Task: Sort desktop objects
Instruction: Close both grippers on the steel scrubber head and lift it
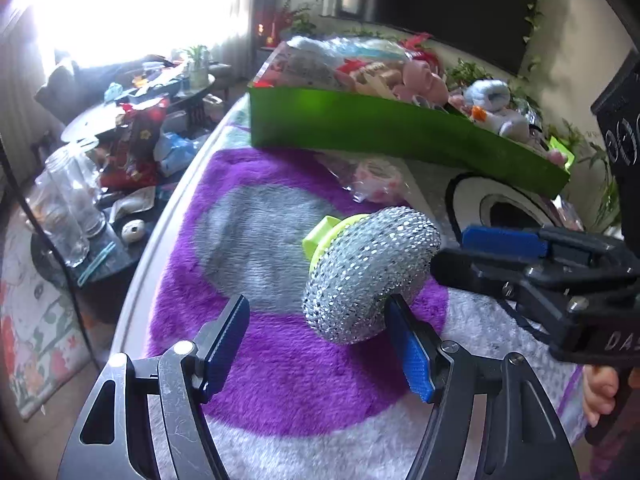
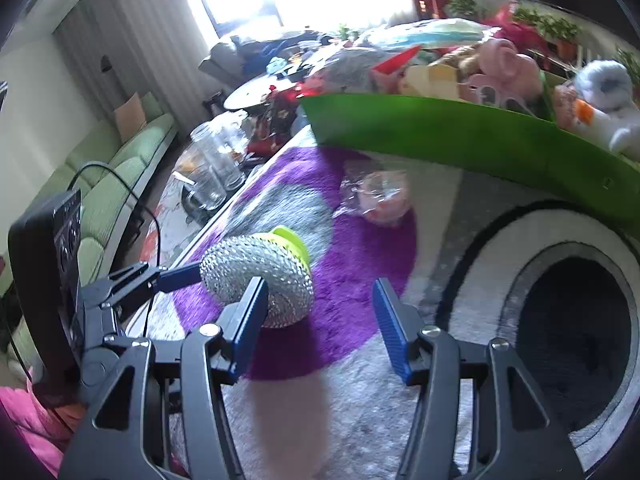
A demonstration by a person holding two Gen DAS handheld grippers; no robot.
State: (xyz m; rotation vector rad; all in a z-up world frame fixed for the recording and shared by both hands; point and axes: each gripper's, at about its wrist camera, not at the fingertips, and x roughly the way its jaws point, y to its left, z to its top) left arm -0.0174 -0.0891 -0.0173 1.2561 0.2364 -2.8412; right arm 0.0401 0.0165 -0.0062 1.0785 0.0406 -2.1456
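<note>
While both grippers stand open around the steel scrubber [image 1: 370, 276], neither grips it. Closing the left gripper [image 1: 320, 344] and right gripper [image 2: 320, 320] together could squeeze it out sideways.

The window [image 1: 120, 8] at upper left is blown out to white. The green box [image 1: 360, 128] hides the bases of the toys in it. The right gripper [image 1: 452, 252] hides the scrubber's [image 1: 372, 276] right side, and the packet [image 2: 376, 196] is too blurred to identify.
</note>
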